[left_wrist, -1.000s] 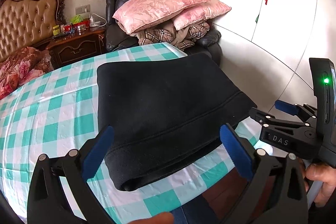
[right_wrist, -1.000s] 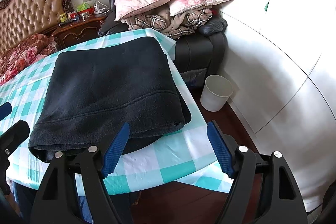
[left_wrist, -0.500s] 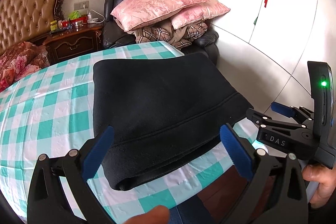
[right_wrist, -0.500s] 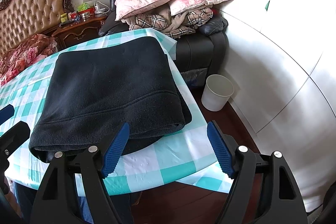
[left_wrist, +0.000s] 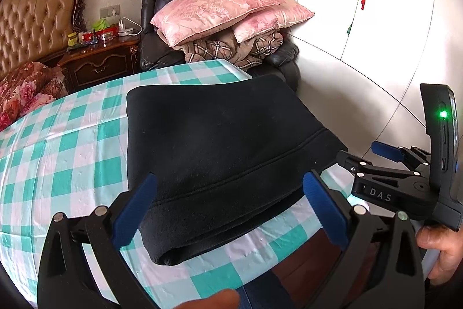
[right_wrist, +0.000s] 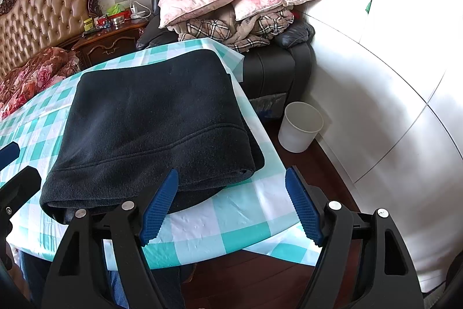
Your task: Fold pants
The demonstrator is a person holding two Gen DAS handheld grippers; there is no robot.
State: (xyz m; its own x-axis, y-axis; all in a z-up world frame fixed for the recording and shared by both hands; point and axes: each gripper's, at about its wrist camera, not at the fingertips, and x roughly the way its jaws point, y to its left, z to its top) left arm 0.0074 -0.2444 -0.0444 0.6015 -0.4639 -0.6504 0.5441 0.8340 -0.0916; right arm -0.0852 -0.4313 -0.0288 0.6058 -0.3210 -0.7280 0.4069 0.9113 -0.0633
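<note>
**Pants lie folded; both tools hang back, empty**

Nearest to view, the left tool point(left_wrist: 228, 207) stands with its jaws wide and nothing between the blue pads, just short of the near edge of the pants point(left_wrist: 220, 152). The right tool point(right_wrist: 231, 204) is likewise spread wide and empty, off the pants' near right corner; a hand point(left_wrist: 439, 248) grips its handle.

The pants rest as a thick dark bundle of several layers on the checked bench point(left_wrist: 72, 152), near its front right corner, with the rolled fold facing the tools and a stitched band running across the top layer.

Over the last second almost nothing has changed: the bundle has kept its shape and place, both tools have stayed put and neither has closed. That stillness suggests the folding is finished or nearly so, with no grasp under way.

Beyond the pants, past the bench's far edge, pink pillows point(left_wrist: 231, 10) are stacked on a dark armchair point(right_wrist: 275, 68).
</note>
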